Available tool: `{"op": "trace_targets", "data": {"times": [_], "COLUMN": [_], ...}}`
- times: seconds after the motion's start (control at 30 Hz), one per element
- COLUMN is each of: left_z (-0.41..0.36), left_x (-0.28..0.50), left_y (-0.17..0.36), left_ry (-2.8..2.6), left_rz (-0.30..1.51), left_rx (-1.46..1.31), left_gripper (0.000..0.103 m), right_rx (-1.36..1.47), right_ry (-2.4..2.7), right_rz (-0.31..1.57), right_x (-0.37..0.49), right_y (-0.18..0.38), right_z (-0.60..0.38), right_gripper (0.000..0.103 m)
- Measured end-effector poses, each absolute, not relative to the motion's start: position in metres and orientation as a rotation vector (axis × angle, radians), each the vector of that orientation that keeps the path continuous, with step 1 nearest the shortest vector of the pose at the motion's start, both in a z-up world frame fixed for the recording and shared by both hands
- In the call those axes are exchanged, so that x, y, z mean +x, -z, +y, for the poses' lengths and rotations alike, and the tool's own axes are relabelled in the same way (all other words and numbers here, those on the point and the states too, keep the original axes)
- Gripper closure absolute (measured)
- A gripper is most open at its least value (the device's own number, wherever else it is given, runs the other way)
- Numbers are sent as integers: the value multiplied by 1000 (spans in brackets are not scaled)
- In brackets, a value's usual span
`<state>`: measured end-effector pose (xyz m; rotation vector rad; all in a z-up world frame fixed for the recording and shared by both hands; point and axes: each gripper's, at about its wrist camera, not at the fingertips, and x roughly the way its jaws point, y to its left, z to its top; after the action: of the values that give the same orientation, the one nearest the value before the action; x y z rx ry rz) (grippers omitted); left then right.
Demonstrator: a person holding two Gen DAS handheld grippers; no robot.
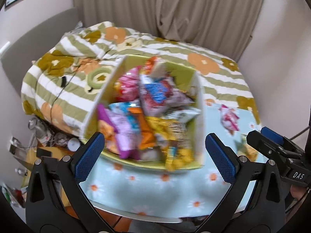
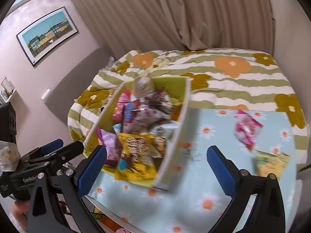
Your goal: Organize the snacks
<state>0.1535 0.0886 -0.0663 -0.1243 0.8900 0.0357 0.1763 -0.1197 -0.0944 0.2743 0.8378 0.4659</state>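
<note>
White-walled, lime-lined box [image 1: 198, 116] of pink, purple, yellow, orange packets [image 1: 136, 120]; pale blue daisy-print cloth [image 1: 155, 190]; pink packet [image 2: 246, 130] at 3 o'clock; green-white striped, orange-flowered quilt [image 1: 64, 89] at 12; beige curtain [image 1: 175, 9].

A bed [image 2: 223, 81] with a green-striped, flowered quilt [image 1: 77, 73] is seen beneath beige curtains [image 2: 175, 13]; left of it, a framed picture [image 2: 47, 35] is hung on the pinkish wall [image 2: 58, 73].

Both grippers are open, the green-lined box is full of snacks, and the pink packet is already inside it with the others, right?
Not quite. A pink snack packet lies outside the green-lined cardboard box, on the daisy-print tablecloth to its right, as the right wrist view shows. The left gripper and right gripper are open, and the box is full.
</note>
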Motion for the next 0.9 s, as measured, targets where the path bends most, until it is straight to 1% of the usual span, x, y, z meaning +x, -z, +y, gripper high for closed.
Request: {"op": "trace_targets", "data": {"times": [0.27,0.5,0.7,0.9], "left_z": [1,-72,-121,-152], "left_x": [145,155,204,274], "left_y": [65,71,87,128], "left_ry": [42,122,221,292], "left_rz": [888,902,952,1051], "left_rx": [-101,-68,-27,-3], "left_gripper": [1,1,1,1], "right_rx": [305,318,345,373], "right_ry": [-372,-312,-246,-194], "right_rz": [828,845,895,964], "right_x": [152,138,138,148], "right_y": [94,112,139,170], "right_z": [-213,-278,-321,-330], "right_gripper": [1,1,1,1]}}
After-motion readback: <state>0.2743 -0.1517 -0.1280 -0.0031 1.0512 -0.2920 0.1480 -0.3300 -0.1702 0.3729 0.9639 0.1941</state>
